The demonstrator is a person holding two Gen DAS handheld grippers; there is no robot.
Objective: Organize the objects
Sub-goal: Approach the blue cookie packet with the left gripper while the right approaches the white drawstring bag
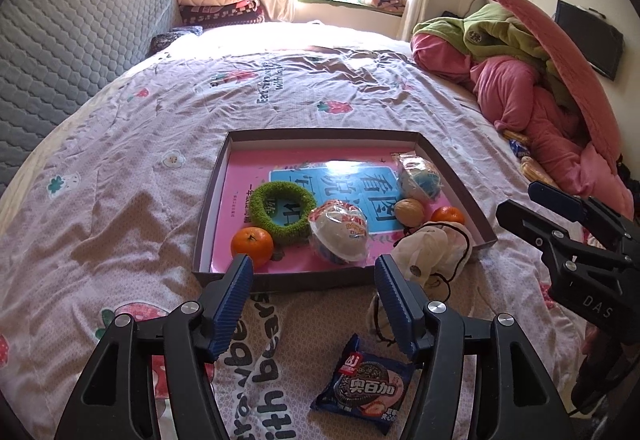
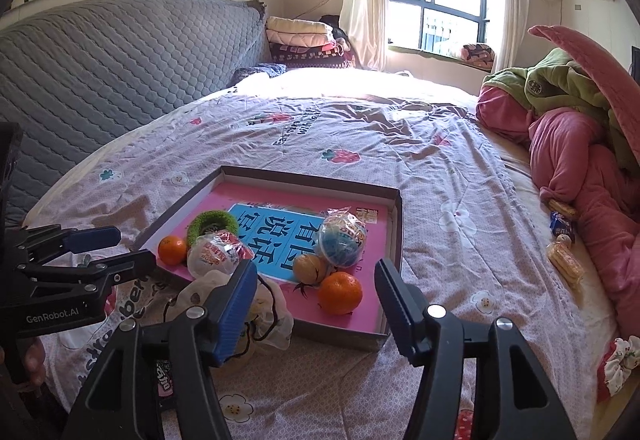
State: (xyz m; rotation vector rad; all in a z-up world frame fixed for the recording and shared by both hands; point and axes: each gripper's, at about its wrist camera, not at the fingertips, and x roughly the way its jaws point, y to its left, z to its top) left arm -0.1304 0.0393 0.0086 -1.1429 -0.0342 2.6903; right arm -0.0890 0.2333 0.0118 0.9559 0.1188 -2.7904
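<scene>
A shallow cardboard box [image 1: 320, 134] with a pink floor lies on the bedspread. In it are two oranges [image 1: 252, 246] [image 1: 449, 216], a green fuzzy ring [image 1: 285, 210], a wrapped white ball [image 1: 339, 236], a wrapped blue ball [image 1: 420, 180] and a walnut [image 1: 409, 211]. A white drawstring pouch [image 1: 432, 248] hangs over the box's near right corner. A blue cookie packet [image 1: 362, 380] lies on the bed below my left gripper [image 1: 312, 300], which is open and empty. My right gripper [image 2: 316, 300] is open too, with the pouch [image 2: 272, 320] beside its left finger and an orange [image 2: 340, 292] beyond.
A heap of pink and green bedding [image 1: 520, 80] fills the bed's right side, with snack packets [image 2: 564, 260] at its foot. A floral scrunchie [image 2: 620, 360] lies at the right edge. A grey quilted headboard [image 1: 60, 52] bounds the left. Folded blankets [image 1: 216, 0] are stacked at the back.
</scene>
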